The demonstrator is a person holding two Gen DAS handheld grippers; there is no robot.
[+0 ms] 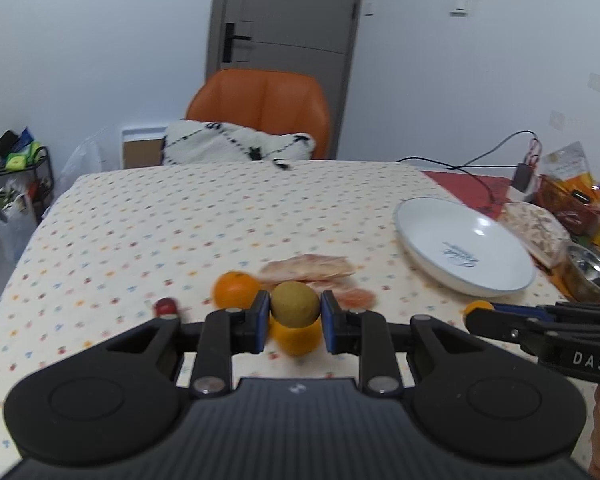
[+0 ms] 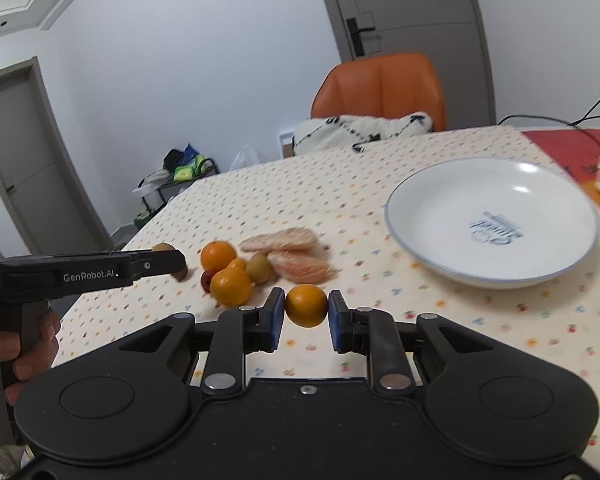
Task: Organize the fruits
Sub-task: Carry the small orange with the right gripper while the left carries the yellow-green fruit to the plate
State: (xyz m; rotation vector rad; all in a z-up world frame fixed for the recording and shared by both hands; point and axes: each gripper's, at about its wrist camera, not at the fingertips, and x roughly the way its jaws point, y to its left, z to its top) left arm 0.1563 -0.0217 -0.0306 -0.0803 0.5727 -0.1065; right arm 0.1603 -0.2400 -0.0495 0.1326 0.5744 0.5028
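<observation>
My left gripper [image 1: 295,314] is shut on a green-brown kiwi [image 1: 295,303], held above an orange [image 1: 296,338] on the dotted tablecloth. Another orange [image 1: 236,290], a small red fruit [image 1: 166,306] and peeled pomelo segments [image 1: 312,270] lie close by. My right gripper [image 2: 303,312] is shut on a small orange [image 2: 306,306], just above the cloth. In the right wrist view the fruit pile, with oranges [image 2: 231,286], a kiwi [image 2: 259,267] and pomelo segments [image 2: 296,256], lies left of it, and the left gripper [image 2: 168,266] holds its kiwi at far left. The white plate [image 2: 420,256] is empty, to the right.
An orange chair [image 1: 260,108] with a white cushion [image 1: 236,146] stands behind the table. Cables [image 1: 472,168], snack bags [image 1: 568,184] and a steel bowl [image 1: 592,268] crowd the right edge on a red mat. A shelf rack [image 1: 16,176] stands at far left.
</observation>
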